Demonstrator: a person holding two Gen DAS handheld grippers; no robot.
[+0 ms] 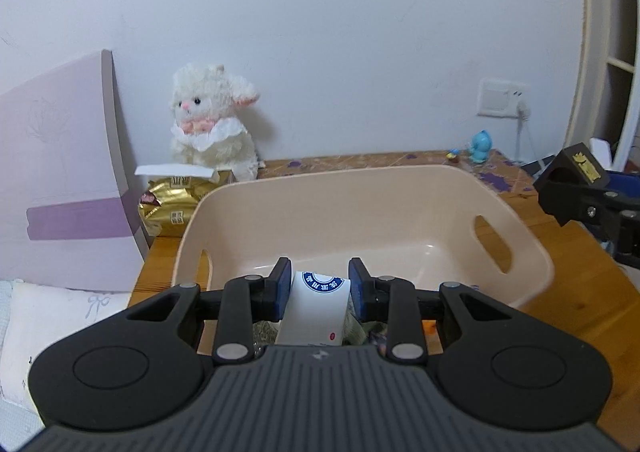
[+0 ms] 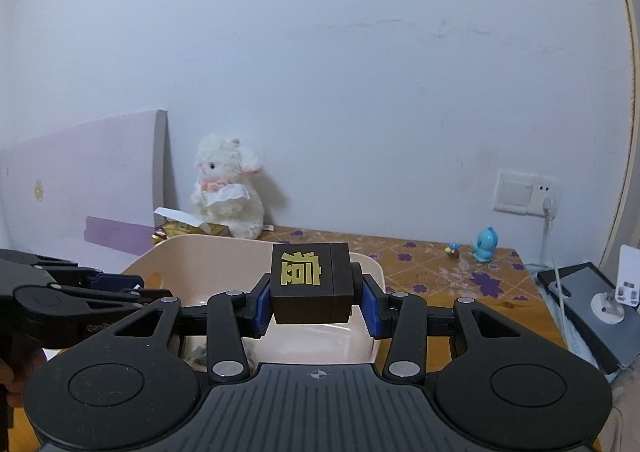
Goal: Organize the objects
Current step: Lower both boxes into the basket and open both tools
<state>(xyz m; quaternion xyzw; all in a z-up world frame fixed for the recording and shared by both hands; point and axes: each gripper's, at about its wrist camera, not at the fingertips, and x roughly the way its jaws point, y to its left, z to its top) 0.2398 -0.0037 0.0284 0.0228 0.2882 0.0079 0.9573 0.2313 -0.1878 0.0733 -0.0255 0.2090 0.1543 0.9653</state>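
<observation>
Black box (image 2: 312, 282) bearing a gold character, in right gripper (image 2: 316, 302), white carton (image 1: 316, 306)

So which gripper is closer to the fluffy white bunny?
Left. The left gripper sits over the near left part of the pink basket, the side where the bunny is. The right gripper is further right, holding a black box.

one basket (image 1: 532, 252); two boxes (image 1: 316, 306) (image 2: 312, 282); one plush (image 1: 212, 120)

Soft, even, bluish indoor light; the plush lamb (image 1: 214, 120) throws a faint shadow rightward; fisheye bending and dark vignetted corners
</observation>
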